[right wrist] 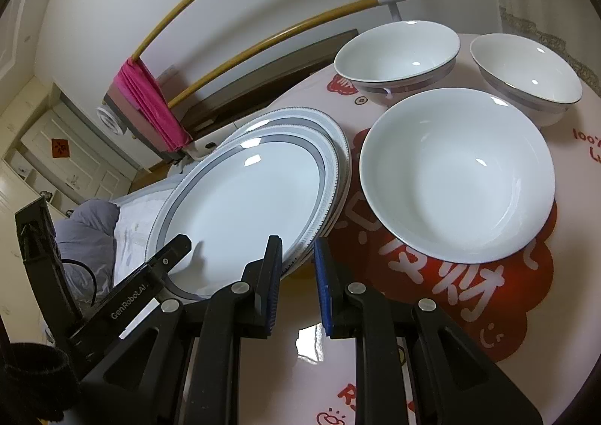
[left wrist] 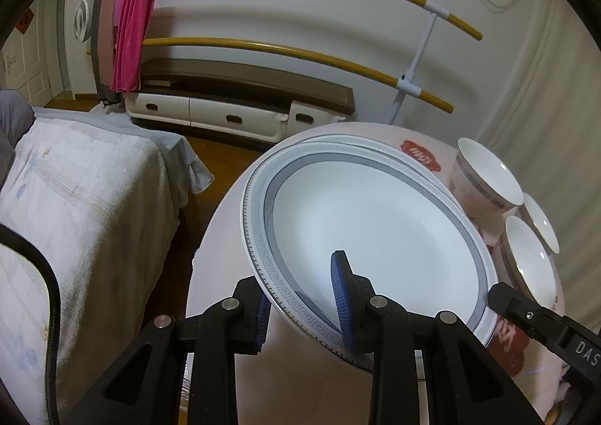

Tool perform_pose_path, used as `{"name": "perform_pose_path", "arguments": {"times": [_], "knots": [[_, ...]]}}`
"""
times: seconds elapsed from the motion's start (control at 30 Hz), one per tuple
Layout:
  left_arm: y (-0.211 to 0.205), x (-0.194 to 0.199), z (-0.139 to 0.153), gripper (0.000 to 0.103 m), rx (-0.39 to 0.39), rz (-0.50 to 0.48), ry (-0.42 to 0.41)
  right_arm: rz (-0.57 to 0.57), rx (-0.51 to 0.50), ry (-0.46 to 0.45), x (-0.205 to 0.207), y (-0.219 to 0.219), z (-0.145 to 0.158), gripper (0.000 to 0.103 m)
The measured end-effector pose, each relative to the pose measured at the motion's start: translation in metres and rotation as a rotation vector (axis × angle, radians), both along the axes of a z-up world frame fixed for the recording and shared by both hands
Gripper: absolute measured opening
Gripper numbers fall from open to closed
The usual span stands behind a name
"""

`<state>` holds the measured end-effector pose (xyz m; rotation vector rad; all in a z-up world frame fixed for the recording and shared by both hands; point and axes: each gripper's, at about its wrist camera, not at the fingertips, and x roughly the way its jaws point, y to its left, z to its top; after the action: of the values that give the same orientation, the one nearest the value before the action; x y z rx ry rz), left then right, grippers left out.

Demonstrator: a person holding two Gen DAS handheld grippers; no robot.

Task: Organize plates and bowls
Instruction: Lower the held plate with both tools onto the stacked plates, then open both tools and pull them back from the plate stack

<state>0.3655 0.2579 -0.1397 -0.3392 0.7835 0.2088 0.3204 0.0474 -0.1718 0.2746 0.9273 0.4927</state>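
Note:
A white plate (left wrist: 375, 222) with a grey patterned rim is the top one of a plate stack (right wrist: 340, 158) on the round table (left wrist: 225, 237). My left gripper (left wrist: 300, 293) is shut on its near rim, one blue pad above and one below. My right gripper (right wrist: 298, 248) is shut on the rim of the same plate (right wrist: 244, 207) at its other side. Each gripper shows in the other's view, the right gripper (left wrist: 503, 297) and the left gripper (right wrist: 180, 244). A large white bowl (right wrist: 458, 177) stands beside the stack, with two smaller bowls (right wrist: 394, 49) (right wrist: 526, 71) behind it.
The tablecloth (right wrist: 488, 312) is pale with red prints. A bed (left wrist: 94, 199) with a white cover stands close to the table's left. Behind are a low cabinet (left wrist: 244, 105) and a drying rack (left wrist: 300, 53) with a pink cloth (left wrist: 131, 38).

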Motion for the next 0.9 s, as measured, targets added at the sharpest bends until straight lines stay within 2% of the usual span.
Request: {"name": "perform_pose_path", "arguments": {"times": [0.4, 0.5, 0.73, 0.9], "knots": [[0.001, -0.008, -0.007, 0.027, -0.004, 0.000, -0.030, -0.031, 0.024, 0.004, -0.004, -0.008, 0.000, 0.020], [0.003, -0.009, -0.008, 0.027, -0.003, 0.002, -0.031, -0.054, 0.000, -0.009, -0.005, -0.014, 0.005, 0.020], [-0.001, -0.004, -0.006, 0.028, 0.016, 0.010, -0.031, -0.073, 0.076, 0.032, 0.007, -0.019, -0.004, 0.020], [-0.004, -0.003, -0.008, 0.028, 0.024, 0.013, -0.031, -0.070, 0.089, 0.052, 0.015, -0.012, -0.009, 0.020]]}}
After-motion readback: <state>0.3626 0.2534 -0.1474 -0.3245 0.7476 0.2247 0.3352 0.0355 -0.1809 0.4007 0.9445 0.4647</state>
